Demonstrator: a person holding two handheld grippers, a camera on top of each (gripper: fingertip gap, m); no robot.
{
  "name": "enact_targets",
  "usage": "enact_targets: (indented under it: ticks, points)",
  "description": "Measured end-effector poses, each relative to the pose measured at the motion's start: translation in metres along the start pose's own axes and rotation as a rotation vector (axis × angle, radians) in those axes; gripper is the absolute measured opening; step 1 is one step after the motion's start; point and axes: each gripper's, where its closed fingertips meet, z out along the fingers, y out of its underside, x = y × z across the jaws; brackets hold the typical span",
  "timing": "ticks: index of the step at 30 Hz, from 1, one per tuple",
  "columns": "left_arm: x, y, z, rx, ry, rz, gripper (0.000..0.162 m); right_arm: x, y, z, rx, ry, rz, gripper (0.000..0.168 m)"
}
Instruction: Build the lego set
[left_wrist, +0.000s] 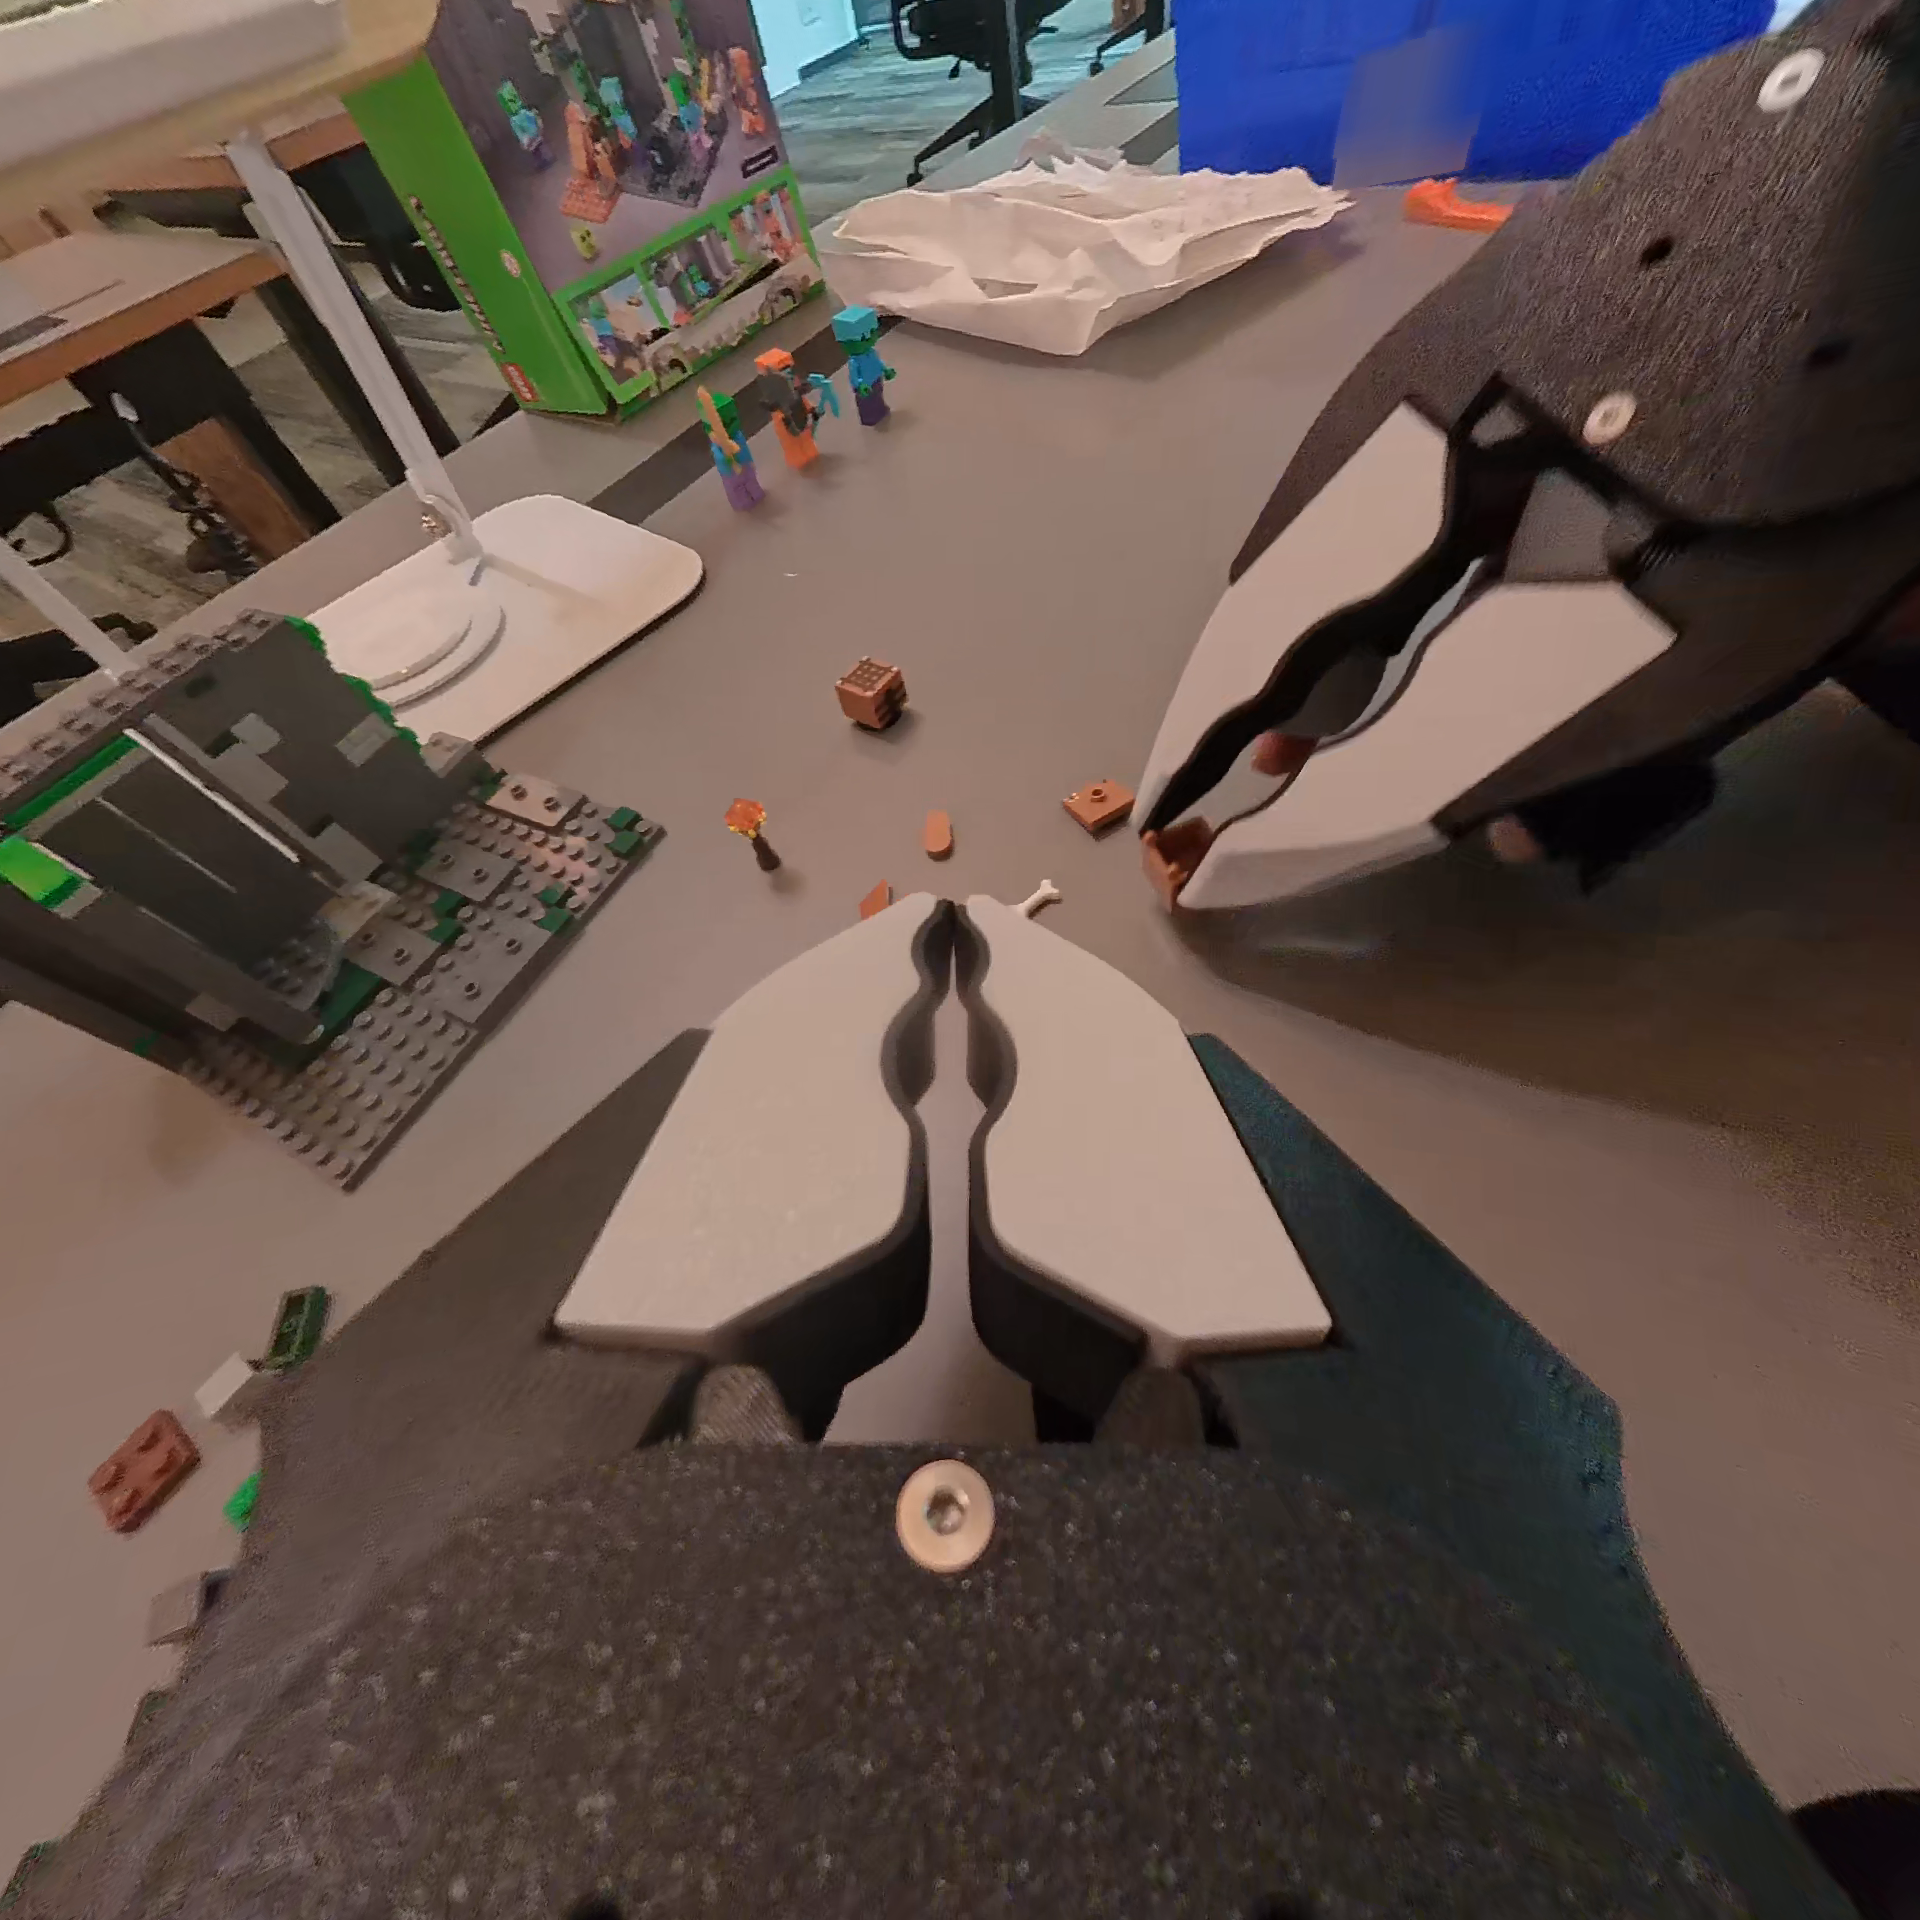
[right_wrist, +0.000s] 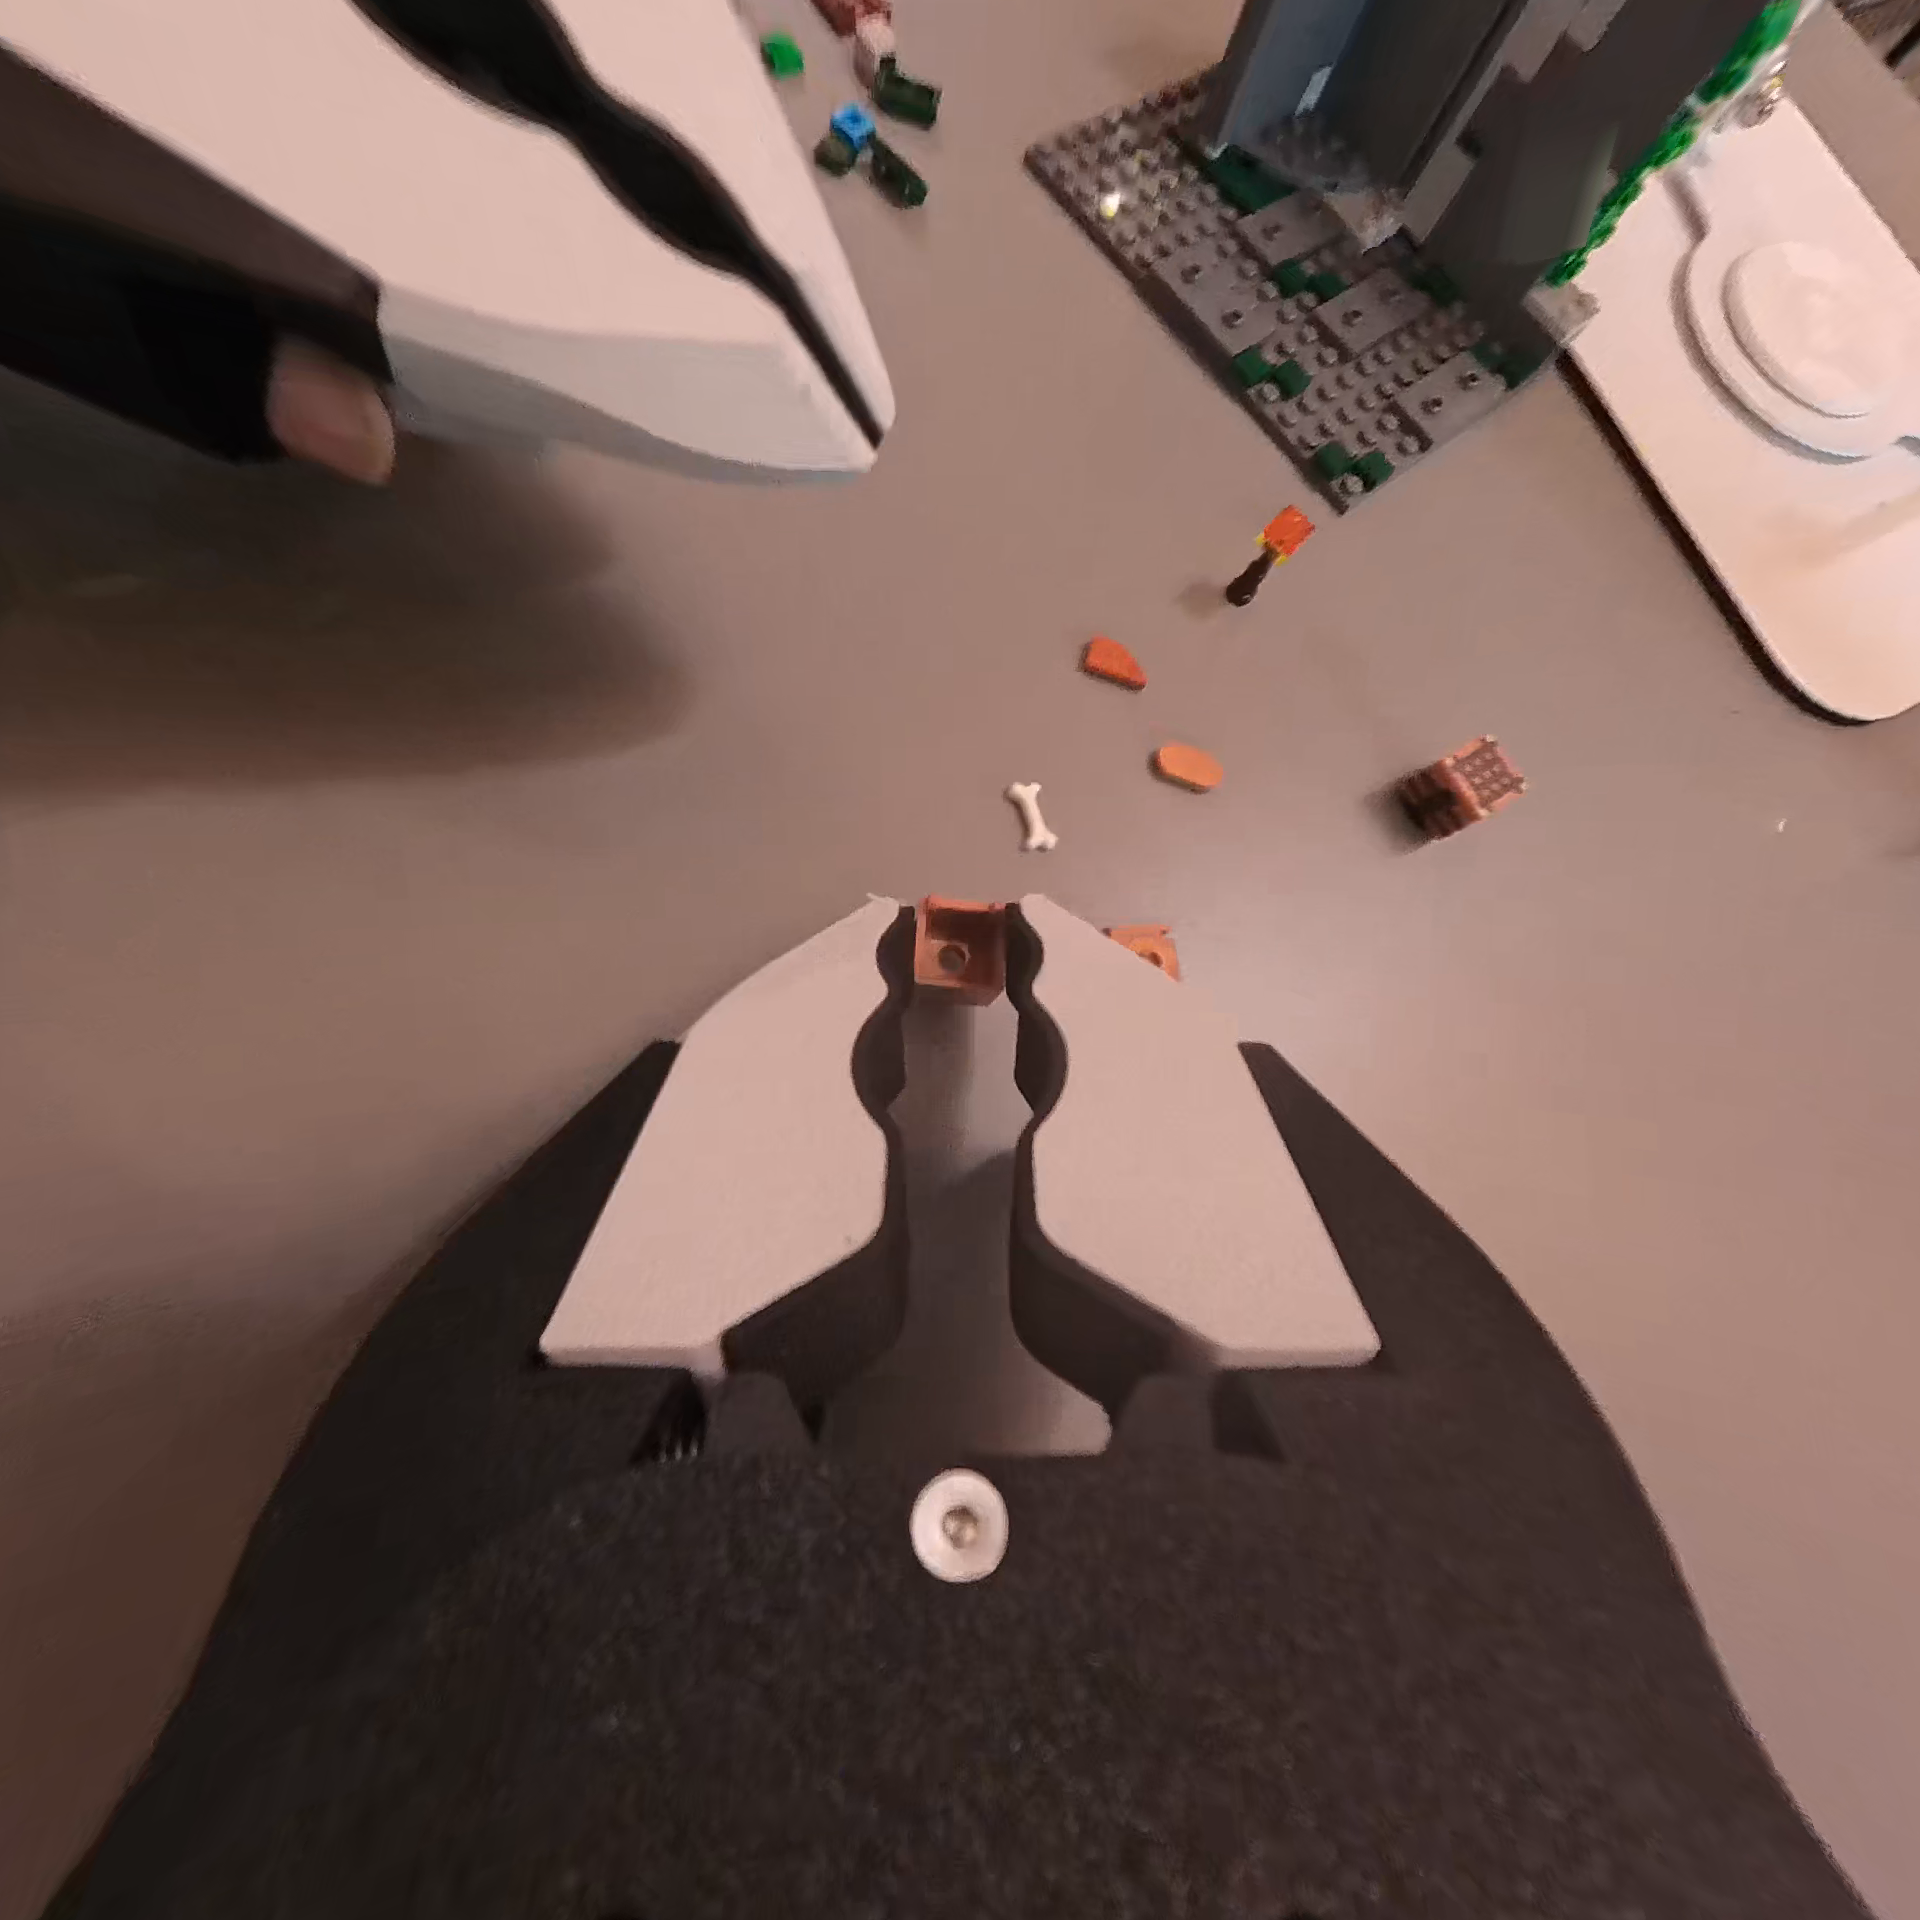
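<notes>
Bone (right_wrist: 1033, 816) between oval tile (right_wrist: 1187, 767) and right gripper (right_wrist: 958, 914).

White lamp base (left_wrist: 540, 603), flat on the grey table (left_wrist: 1039, 540), with its slanted white stem (left_wrist: 343, 343) rising toward the upper left. Crumpled white paper (left_wrist: 1070, 249) at the table's far edge. Small orange object (left_wrist: 1449, 203) just right of the paper. Wooden desks (left_wrist: 135, 301) and dark office chairs (left_wrist: 987, 62) beyond the table.

Grey table (left_wrist: 1039, 540) with baseplate build (left_wrist: 312, 894), box (left_wrist: 582, 208), minifigures (left_wrist: 795, 416), loose pieces (right_wrist: 1184, 766).
</notes>
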Motion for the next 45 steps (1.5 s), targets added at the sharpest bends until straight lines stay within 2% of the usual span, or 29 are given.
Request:
enact_targets:
  ticks: [4,9,12,17,24,29,35,39,45]
  points:
    - [0.003,0.004,0.001,-0.023,0.025,0.013,0.0,-0.008,0.004,0.007,-0.024,0.017,-0.037,0.023]
    - [0.012,0.013,0.006,-0.068,0.033,0.096,0.0,-0.011,-0.003,-0.004,0.034,-0.104,0.021,0.029]
    - [0.021,0.018,0.011,-0.092,0.067,0.105,0.008,-0.003,-0.002,-0.013,0.051,-0.203,-0.035,0.028]
    - [0.03,0.02,0.015,-0.109,0.111,0.105,0.011,-0.001,0.012,-0.009,0.037,-0.281,-0.164,0.023]
    - [0.048,0.021,0.016,-0.133,0.212,0.058,0.02,-0.016,0.012,-0.005,0.041,-0.281,-0.196,0.017]
    - [0.059,0.03,0.019,-0.2,0.26,0.071,0.026,-0.027,0.008,-0.011,0.067,-0.339,-0.173,0.015]
    - [0.059,0.04,0.024,-0.277,0.26,0.064,0.028,-0.003,0.01,-0.015,0.081,-0.309,-0.145,0.016]
    - [0.058,0.038,0.028,-0.274,0.259,0.058,0.028,-0.007,0.012,-0.014,0.094,-0.333,-0.209,0.017]
    - [0.062,0.035,0.035,-0.267,0.264,0.12,0.017,-0.016,0.014,-0.011,0.086,-0.398,-0.322,0.021]
